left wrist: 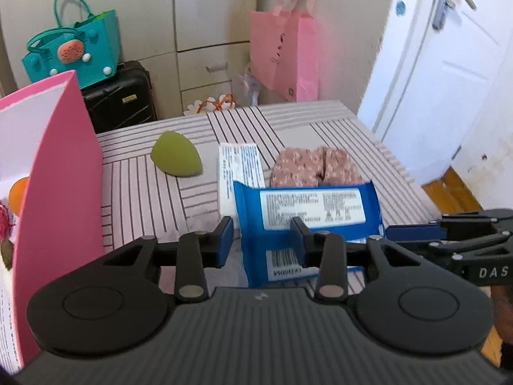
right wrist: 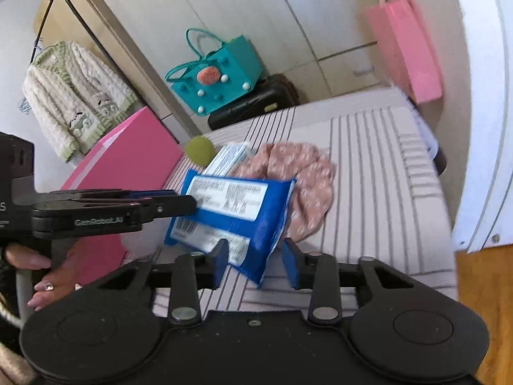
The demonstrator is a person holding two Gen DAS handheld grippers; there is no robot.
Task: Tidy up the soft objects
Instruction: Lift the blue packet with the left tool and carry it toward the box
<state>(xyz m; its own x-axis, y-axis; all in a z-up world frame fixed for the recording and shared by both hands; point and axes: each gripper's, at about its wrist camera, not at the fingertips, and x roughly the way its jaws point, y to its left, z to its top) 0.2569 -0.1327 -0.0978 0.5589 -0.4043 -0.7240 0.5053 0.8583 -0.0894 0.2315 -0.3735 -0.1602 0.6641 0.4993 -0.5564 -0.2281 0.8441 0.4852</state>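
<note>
So the surface is a bed or table covered in a pale cloth point(left wrist: 320, 122) with thin dark stripes running in blocks at different angles. Room's a bedroom type: cream wardrobe doors and drawers point(left wrist: 205, 64) at 12 o'clock, a white door point(left wrist: 449, 73) at 2 o'clock, and a bit of orange wood floor point(left wrist: 449, 189) at 3.

Counting stuff on the cloth: two wipe packs, one sponge, one scrunchie-looking fabric thing. The blue wipes pack point(left wrist: 307, 218) is crinkly plastic with a white label and a barcode, sitting dead centre and tilted up. The white wipes pack point(left wrist: 239, 166) lies flat just behind it, partly covered. The green sponge point(left wrist: 176, 158) is a smooth teardrop shape at 11 o'clock, apart from the packs. The pink floral fabric point(left wrist: 315, 166) is soft and bunched, at 1 o'clock, touching the blue pack's far edge.

One open pink box point(left wrist: 61, 173) with stiff flat walls stands at 9 o'clock. Further back: one teal bag point(left wrist: 73, 51) with bobbles on top of one black suitcase point(left wrist: 118, 96), and one pink paper bag point(left wrist: 285, 54) hanging.

The left gripper point(left wrist: 261, 240) looks spread open around the blue pack's near corner. The right gripper point(right wrist: 255, 256) is released too, pads either side of the pack's lower edge.
</note>
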